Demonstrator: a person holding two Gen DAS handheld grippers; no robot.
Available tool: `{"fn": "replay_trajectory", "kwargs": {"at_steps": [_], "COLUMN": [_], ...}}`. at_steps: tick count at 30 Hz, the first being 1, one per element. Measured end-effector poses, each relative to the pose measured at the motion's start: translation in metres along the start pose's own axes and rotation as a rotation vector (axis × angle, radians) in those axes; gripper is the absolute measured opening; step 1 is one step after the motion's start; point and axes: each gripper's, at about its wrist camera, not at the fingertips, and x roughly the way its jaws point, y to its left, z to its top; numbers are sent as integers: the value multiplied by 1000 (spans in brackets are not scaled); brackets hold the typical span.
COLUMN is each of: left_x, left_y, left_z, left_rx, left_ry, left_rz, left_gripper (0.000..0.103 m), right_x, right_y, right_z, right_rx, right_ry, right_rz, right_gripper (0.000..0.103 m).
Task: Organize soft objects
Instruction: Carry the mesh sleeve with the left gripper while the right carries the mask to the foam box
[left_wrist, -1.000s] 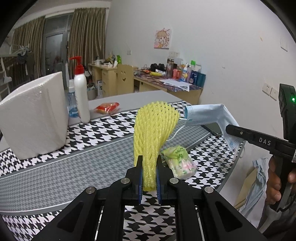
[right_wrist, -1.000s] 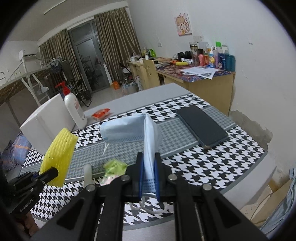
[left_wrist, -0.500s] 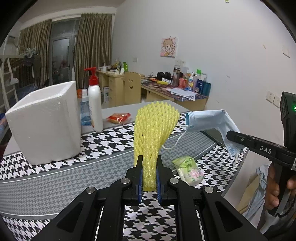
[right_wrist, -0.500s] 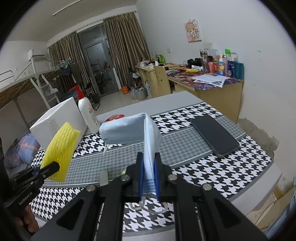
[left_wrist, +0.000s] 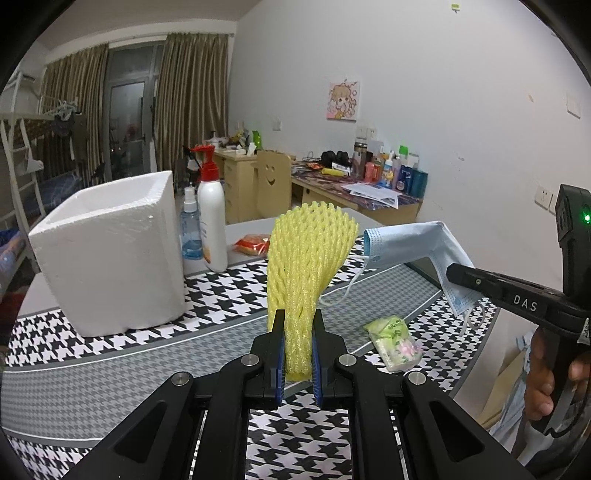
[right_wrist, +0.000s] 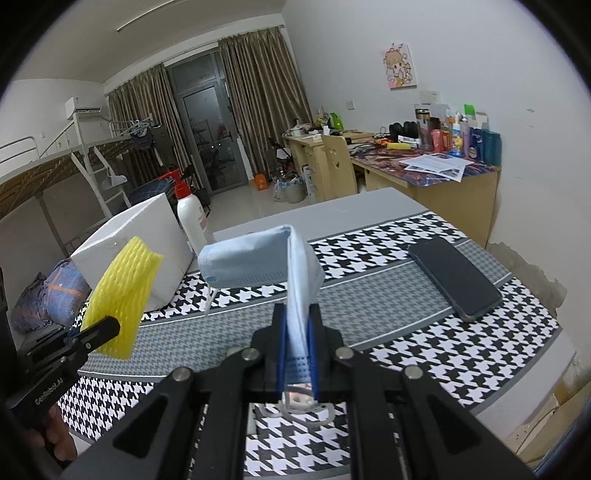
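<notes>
White foam box (left_wrist: 107, 254) stands on the houndstooth surface (left_wrist: 110, 354). Above the surface, the left gripper (left_wrist: 298, 345) pinches an upright yellow foam net (left_wrist: 308, 266); the right gripper (right_wrist: 296, 345) clamps a folded blue mask (right_wrist: 258, 262).

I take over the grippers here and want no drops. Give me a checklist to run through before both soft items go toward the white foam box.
1. Left gripper shut on the yellow foam net: ok.
2. Right gripper shut on the blue face mask: ok.
3. Both items lifted off the table: ok.
4. White foam box top open: ok.
5. Room inside the box: cannot tell, interior hidden.
6. Mask ear loops hanging free, may snag: not ok.
</notes>
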Motion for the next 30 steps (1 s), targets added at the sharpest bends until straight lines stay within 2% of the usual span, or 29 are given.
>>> {"fn": "replay_trajectory", "kwargs": {"at_steps": [19,30], "left_x": [-20,-37], "left_y": [34,51], "left_z": [3,16], "left_rx": [-19,-14], "left_ry": [-28,-61], "left_rz": [57,94], "left_gripper": [12,12], "right_x": [12,13], "right_y": [39,59], "right_z": [10,18], "right_rx": [-37,-65], "right_ry": [-7,-30], "right_rz": [56,97], "right_gripper": [14,14]}}
